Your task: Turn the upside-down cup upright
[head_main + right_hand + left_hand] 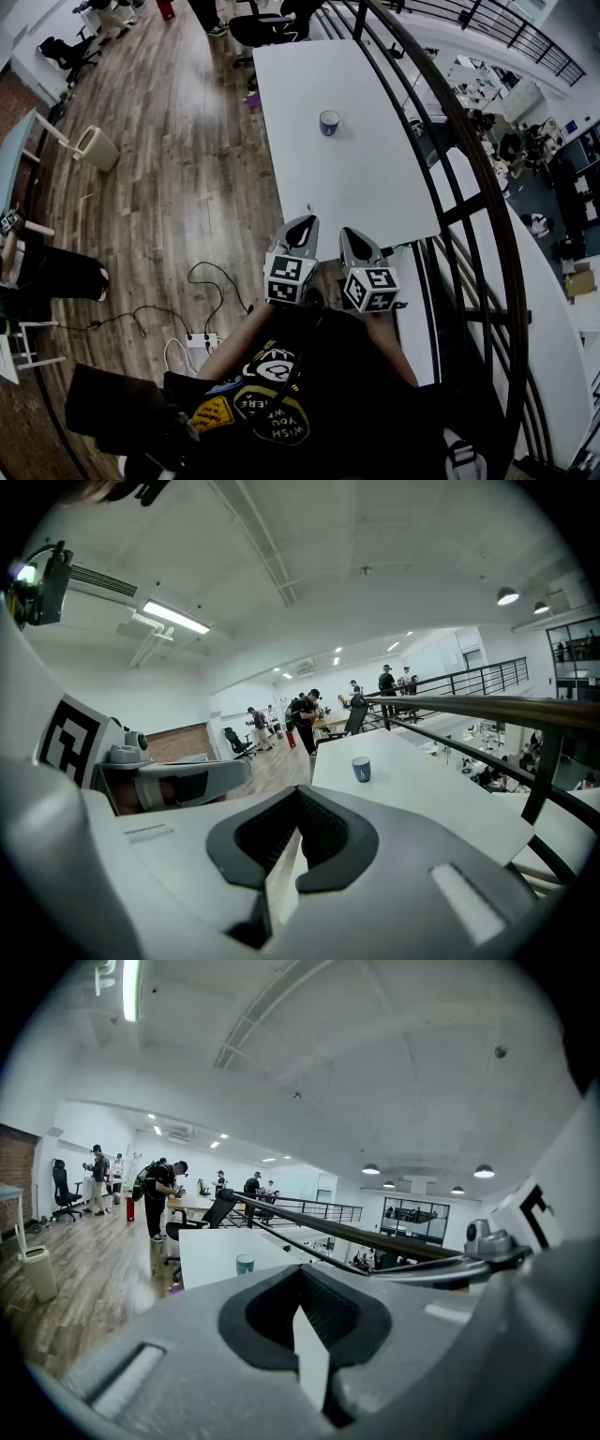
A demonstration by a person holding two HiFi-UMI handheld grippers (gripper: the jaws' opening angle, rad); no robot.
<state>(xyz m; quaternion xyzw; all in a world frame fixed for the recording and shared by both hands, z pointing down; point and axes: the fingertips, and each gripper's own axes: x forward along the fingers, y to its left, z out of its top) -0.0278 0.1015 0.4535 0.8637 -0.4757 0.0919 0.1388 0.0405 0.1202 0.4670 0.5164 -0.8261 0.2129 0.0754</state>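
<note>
The left tool point(302, 228) and right tool point(355, 238) are hovering side by side at the near edge of the counter point(384, 192), each with its jaws pressed together on nothing. The cup point(329, 123) is sitting well ahead on the counter's far half, too small to tell which end is up. A good approach is probably moving closer, opening one tool early, and gripping the wall squarely for the flip.

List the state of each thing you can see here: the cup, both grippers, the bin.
Cup: standing on the table, untouched, far from both grippers; which end is up is too small to tell.
Left gripper: shut, empty.
Right gripper: shut, empty.
Bin: upright.
</note>
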